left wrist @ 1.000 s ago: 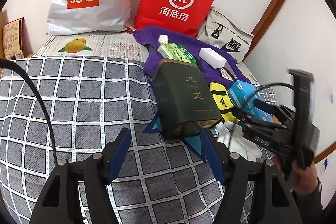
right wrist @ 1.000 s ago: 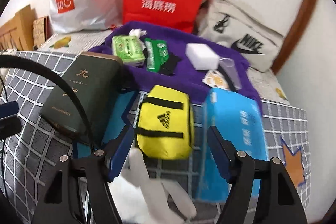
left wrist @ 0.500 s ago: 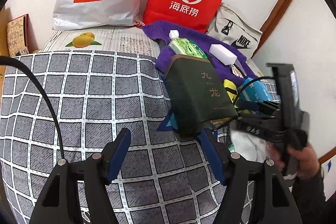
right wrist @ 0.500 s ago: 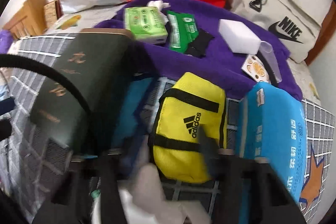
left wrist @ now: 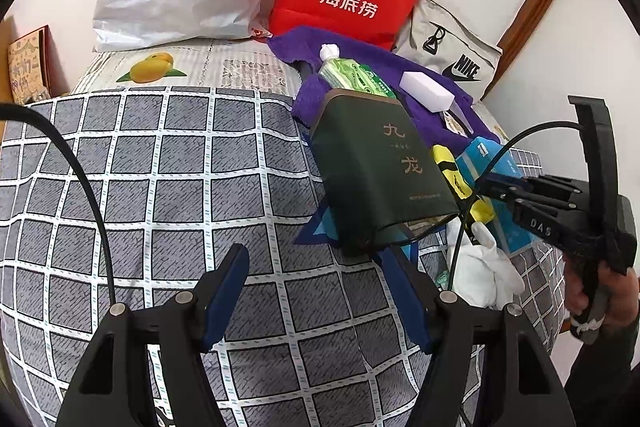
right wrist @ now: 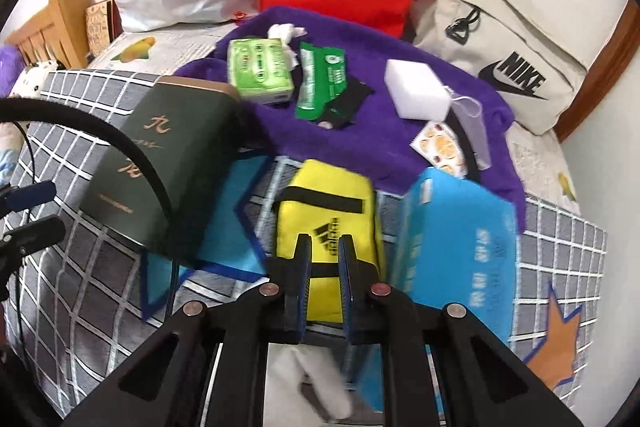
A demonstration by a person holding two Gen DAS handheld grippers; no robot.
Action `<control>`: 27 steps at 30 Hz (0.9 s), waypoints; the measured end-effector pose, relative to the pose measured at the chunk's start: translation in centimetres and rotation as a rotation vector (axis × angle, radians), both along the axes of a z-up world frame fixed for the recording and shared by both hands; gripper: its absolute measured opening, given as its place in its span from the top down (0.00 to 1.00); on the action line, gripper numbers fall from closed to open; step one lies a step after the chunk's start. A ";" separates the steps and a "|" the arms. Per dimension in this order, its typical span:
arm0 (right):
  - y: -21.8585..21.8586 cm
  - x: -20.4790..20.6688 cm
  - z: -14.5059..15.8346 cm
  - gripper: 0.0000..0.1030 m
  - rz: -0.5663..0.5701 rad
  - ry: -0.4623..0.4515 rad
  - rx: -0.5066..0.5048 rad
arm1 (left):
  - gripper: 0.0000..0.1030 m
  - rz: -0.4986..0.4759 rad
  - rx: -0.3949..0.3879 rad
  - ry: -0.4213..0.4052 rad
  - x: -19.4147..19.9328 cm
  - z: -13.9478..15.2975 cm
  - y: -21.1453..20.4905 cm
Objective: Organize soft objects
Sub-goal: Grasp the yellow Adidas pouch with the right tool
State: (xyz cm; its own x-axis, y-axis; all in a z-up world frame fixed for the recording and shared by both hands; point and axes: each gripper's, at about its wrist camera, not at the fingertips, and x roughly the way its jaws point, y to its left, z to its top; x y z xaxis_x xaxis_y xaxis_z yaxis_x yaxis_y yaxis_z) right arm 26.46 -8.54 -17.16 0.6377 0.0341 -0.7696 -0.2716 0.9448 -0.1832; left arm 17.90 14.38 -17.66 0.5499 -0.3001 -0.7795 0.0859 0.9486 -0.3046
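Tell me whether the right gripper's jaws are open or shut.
Shut, nearly: the right gripper shows only a narrow gap, with the yellow pouch showing through it.

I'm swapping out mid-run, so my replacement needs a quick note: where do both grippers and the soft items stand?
Left gripper: open, above the grey checked bedspread beside the dark green tin.
Right gripper: fingers almost closed, nothing visible between them, over the yellow fabric Adidas pouch.
White fabric glove lies under the right gripper; blue tissue pack is right of the pouch; purple fleece towel behind carries small items.
Done: nothing visibly sorted. Left: everything soft.
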 end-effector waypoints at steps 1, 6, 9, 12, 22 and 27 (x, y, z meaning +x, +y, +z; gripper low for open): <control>-0.4 0.3 0.1 0.87 0.001 0.016 0.018 | 0.35 -0.001 0.000 0.000 0.0 0.0 0.0; 0.6 0.7 -0.5 0.68 0.063 0.063 0.054 | 0.35 -0.002 -0.002 0.003 0.3 -0.1 -0.1; 2.0 0.6 -0.9 0.40 0.077 0.008 -0.022 | 0.35 -0.003 0.002 0.008 0.4 -0.3 0.0; 2.6 1.0 -1.6 0.40 0.089 -0.003 -0.077 | 0.35 0.001 0.004 0.012 0.4 -0.4 0.1; 2.0 2.0 -2.2 0.86 0.087 -0.011 -0.183 | 0.34 0.007 0.002 0.011 0.3 -0.4 0.4; 0.3 0.4 1.4 0.91 0.132 0.000 0.070 | 0.34 0.004 0.006 0.018 0.4 -0.6 0.2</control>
